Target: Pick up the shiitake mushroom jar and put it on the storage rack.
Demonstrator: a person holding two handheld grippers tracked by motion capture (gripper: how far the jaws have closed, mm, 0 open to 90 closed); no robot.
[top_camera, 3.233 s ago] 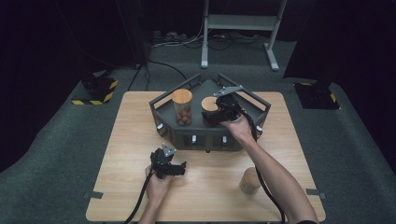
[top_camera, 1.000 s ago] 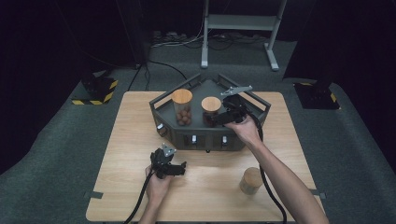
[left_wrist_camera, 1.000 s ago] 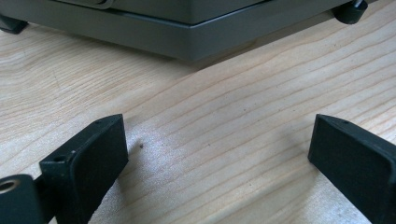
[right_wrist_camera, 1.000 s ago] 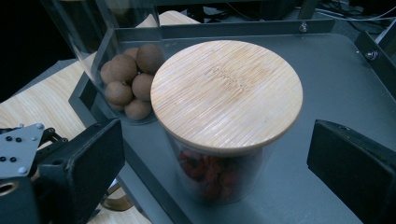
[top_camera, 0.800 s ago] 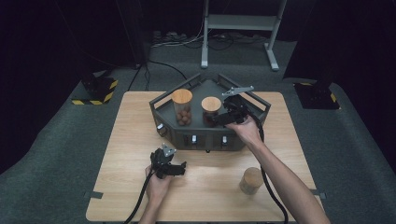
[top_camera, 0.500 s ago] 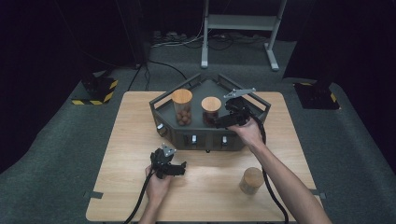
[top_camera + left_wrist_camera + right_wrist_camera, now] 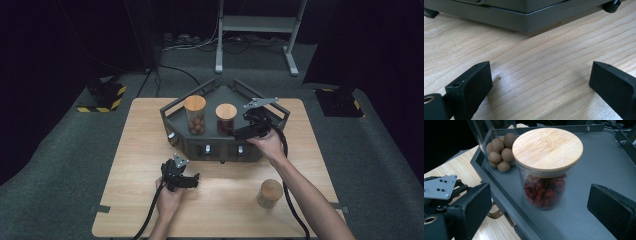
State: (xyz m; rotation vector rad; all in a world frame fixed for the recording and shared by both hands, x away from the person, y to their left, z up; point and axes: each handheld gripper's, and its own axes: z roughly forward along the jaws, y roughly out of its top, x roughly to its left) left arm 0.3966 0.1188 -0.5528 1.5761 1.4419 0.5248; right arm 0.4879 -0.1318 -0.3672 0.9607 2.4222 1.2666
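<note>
Glass jar of red berries now stands free on the grey tray, just ahead of our right gripper. A few seconds ago that gripper covered the jar; we have pulled it back, jaws wide and apart from the glass. Beyond it stands the jar of brown balls. Our left gripper stays wide open on the wooden table.

This looks like a lab or test room: a wooden table stands alone on grey carpet, dark walls behind it, cables and a metal stand behind it, striped black-and-yellow blocks beside it
</note>
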